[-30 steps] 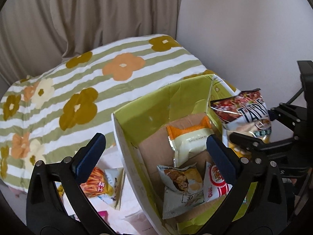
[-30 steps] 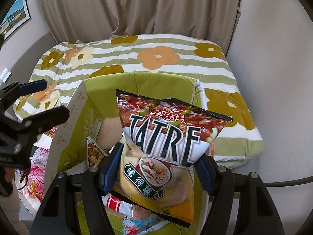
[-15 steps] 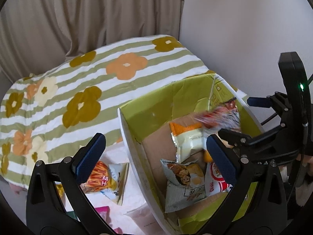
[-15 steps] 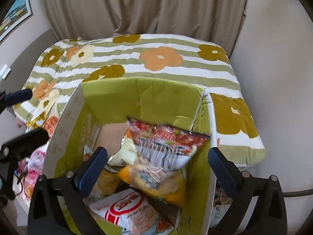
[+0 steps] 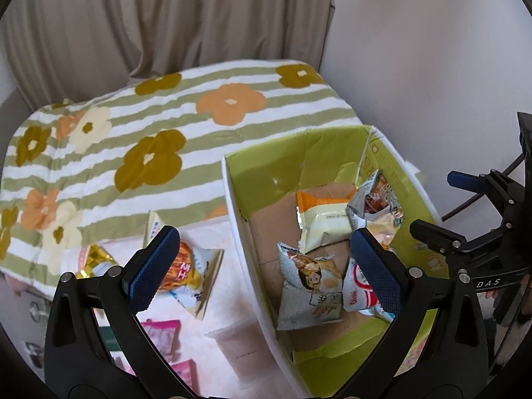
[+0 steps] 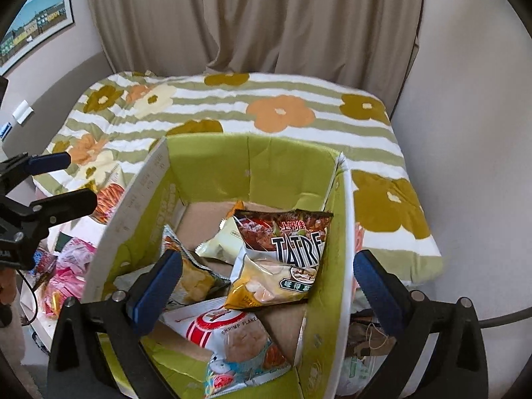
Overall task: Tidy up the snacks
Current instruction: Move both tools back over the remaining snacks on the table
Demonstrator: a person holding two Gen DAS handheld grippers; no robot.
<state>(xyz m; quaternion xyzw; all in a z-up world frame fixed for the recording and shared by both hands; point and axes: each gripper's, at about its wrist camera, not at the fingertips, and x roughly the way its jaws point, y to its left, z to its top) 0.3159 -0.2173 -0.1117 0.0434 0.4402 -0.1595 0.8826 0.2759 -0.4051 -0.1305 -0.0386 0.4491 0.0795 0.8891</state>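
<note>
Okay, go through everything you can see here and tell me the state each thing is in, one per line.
Green box: open, flaps up, partly filled.
Tatre chip bag: released, lying tilted in the box against its right wall.
Shrimp flakes bag: lying in the box.
Orange-topped packet: lying on the box floor.
Orange snack bag: outside the box.
Left tool: open, empty.
Right tool: open, empty.

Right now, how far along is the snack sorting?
Done: four packets sit in the green box, the TATRE bag on top. In hand: nothing; left gripper and right gripper both have open, empty jaws. Left: the orange snack packet and pink packets still outside the box.
</note>
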